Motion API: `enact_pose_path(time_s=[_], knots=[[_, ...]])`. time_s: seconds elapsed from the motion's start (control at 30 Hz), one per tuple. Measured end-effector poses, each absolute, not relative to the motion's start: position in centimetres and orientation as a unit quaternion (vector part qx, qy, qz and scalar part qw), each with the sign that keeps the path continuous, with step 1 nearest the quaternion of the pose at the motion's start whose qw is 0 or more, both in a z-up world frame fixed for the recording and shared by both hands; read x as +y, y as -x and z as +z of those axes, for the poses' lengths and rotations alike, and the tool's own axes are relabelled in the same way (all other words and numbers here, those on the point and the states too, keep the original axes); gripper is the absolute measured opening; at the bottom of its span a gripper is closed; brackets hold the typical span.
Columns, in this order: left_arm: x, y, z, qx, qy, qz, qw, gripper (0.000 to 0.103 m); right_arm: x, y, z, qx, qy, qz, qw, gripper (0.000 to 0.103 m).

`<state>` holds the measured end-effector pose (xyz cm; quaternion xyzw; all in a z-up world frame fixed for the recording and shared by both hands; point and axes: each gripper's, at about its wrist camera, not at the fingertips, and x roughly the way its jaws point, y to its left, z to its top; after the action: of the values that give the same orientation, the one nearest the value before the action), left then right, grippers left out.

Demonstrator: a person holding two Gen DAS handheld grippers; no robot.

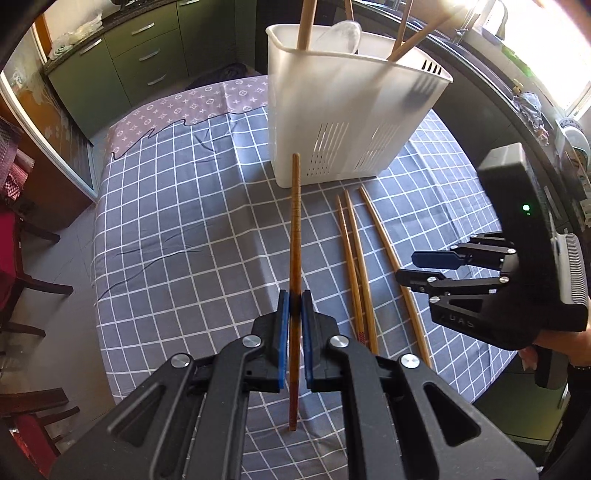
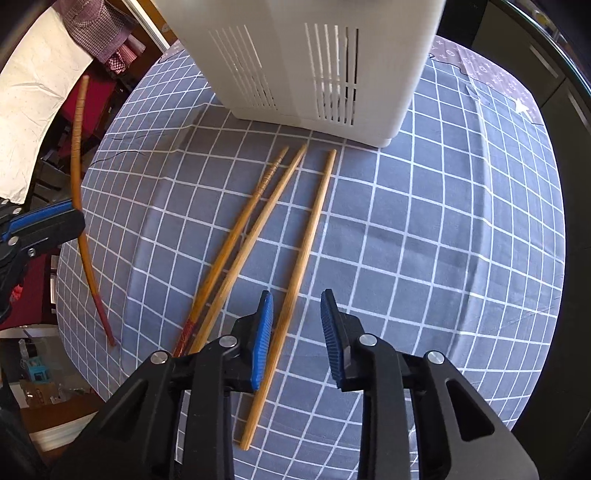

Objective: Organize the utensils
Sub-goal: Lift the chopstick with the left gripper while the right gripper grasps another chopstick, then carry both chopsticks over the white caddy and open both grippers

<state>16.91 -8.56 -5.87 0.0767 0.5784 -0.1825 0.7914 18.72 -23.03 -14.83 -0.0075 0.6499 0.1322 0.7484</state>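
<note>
Left gripper pinched tight on one dark brown chopstick, lifted off the table, tip toward the white holder; blue pads pressed on both sides of the stick. Right gripper partly open, held low over the table, blue pads apart, nothing pinched; one light chopstick lying on the cloth between them, just beside the left pad; cannot tell if the pad touches it. Part of a hand under the right gripper at the table's right edge.

Two more chopsticks on the cloth just left of that one: a plain chopstick and a red-ended chopstick with rings near its tip, crossing each other; all three with tips toward the holder's foot.

Round table with a grey cloth marked in white squares; a purple patterned cloth showing at the far edge.

White plastic holder standing upright toward the far edge, slits low on its walls; inside, wooden sticks poking up, a pale spoon, and a dark fork seen through the wall.

Green drawers behind the table; dark wooden chairs with red seats at the left; bright window and a dark counter at the right. Small raised letters on the right gripper, too small to read.
</note>
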Motion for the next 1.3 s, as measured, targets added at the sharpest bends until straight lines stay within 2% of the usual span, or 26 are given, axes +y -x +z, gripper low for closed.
enact_pose_path(time_s=[0.17, 0.37, 0.53, 0.67, 1.03, 1.3], knots=[[-8.5, -16.4, -5.2, 0.573, -0.077, -0.188, 0.794, 0.007, -21.9, -20.0, -15.6, 0.664, 0.022, 0.118, 0.738, 0.026], [-8.6, -16.0, -4.7, 0.570, -0.080, -0.195, 0.794, 0.007, -21.6, -20.6, -15.7, 0.661, 0.039, 0.115, 0.740, 0.012], [-8.8, -15.9, -4.6, 0.567, -0.083, -0.197, 0.795, 0.007, -23.1, -19.9, -15.6, 0.657, 0.022, 0.122, 0.744, 0.008], [-8.7, -15.6, -4.1, 0.564, -0.082, -0.198, 0.797, 0.007, -25.3, -18.6, -14.1, 0.636, 0.007, 0.133, 0.760, 0.008], [-7.7, -13.8, -1.4, 0.541, -0.077, -0.208, 0.811, 0.007, -28.3, -11.1, -5.0, 0.516, -0.017, 0.181, 0.837, 0.008], [-7.8, -12.2, 0.3, 0.525, -0.086, -0.215, 0.819, 0.007, -30.2, -8.1, -3.3, 0.482, -0.023, 0.175, 0.858, 0.008]])
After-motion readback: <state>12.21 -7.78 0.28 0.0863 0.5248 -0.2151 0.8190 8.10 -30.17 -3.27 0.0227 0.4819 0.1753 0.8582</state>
